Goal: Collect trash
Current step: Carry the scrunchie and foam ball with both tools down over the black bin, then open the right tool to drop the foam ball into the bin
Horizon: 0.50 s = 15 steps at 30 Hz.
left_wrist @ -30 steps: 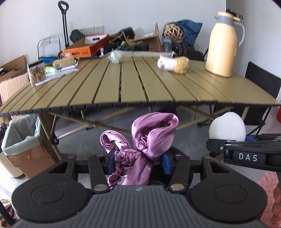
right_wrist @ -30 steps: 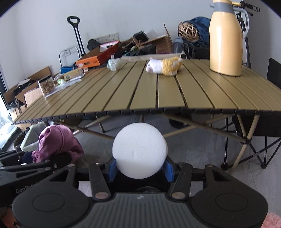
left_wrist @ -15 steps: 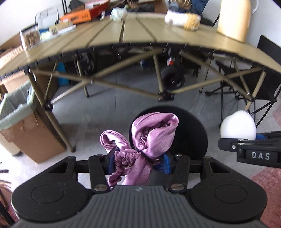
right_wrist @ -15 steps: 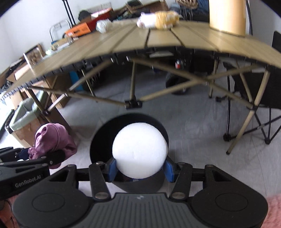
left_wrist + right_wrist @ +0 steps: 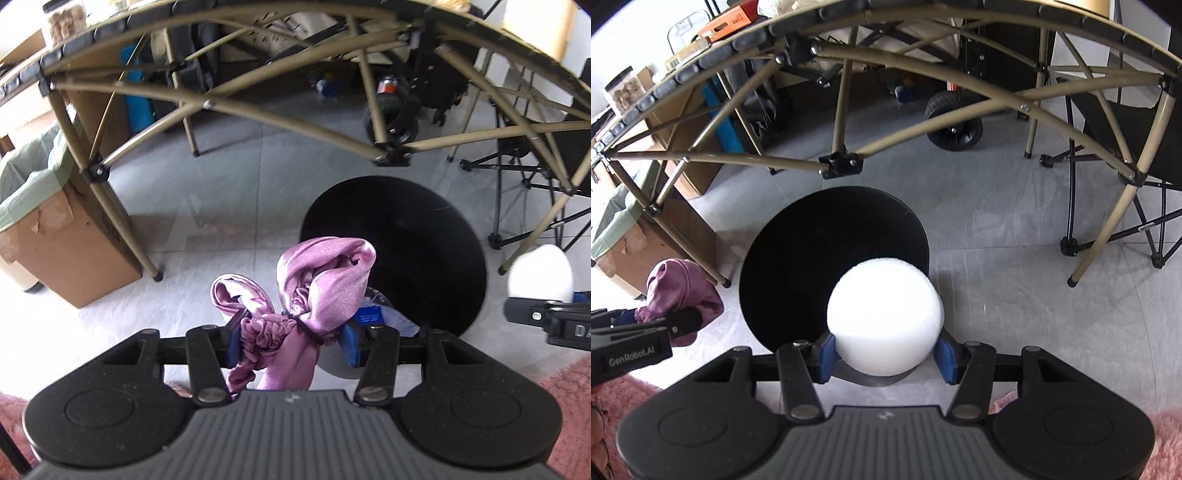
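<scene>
Floor (image 5: 1015, 258) grey tile | folding table (image 5: 923, 74) overhead | black bin (image 5: 812, 266) below

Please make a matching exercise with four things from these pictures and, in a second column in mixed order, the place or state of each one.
Things:
1. purple satin scrunchie
2. white foam ball
3. black round bin
4. cardboard box with green liner

Places or states:
A. on the floor beside a table leg
B. held by the right gripper
C. on the floor below both grippers
D. held by the left gripper

Pairs: 1-D, 2-B, 3-C, 4-A
</scene>
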{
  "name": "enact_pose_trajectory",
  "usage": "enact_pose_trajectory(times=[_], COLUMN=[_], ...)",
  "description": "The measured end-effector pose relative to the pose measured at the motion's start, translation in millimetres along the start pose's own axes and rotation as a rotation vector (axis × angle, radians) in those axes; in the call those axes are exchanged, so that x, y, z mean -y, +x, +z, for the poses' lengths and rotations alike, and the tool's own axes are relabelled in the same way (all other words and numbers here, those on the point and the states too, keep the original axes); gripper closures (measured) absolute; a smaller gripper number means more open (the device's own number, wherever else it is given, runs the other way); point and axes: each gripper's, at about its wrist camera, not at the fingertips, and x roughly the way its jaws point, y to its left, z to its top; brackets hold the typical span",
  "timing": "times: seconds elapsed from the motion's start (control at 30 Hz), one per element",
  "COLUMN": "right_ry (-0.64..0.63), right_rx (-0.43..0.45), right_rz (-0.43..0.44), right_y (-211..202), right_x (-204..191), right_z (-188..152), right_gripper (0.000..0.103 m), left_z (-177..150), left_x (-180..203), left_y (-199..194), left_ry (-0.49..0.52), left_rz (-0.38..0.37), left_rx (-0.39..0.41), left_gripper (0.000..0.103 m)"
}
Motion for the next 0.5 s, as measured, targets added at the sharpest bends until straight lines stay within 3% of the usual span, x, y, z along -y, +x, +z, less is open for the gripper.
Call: enact_pose_trajectory(times=[0.5], right_ry=[-0.051], right_rx=[-0.039], right_rz=[0.000], right_y=[22.0], right_x=[-17.7], right_z=[20.8], right_gripper=[0.051], left_z=[5.8], left_x=[-21.4], left_y=[19.7], left_ry=[-0.051], left_rz=[0.004], left_rx=[-0.046], left_gripper=[0.052])
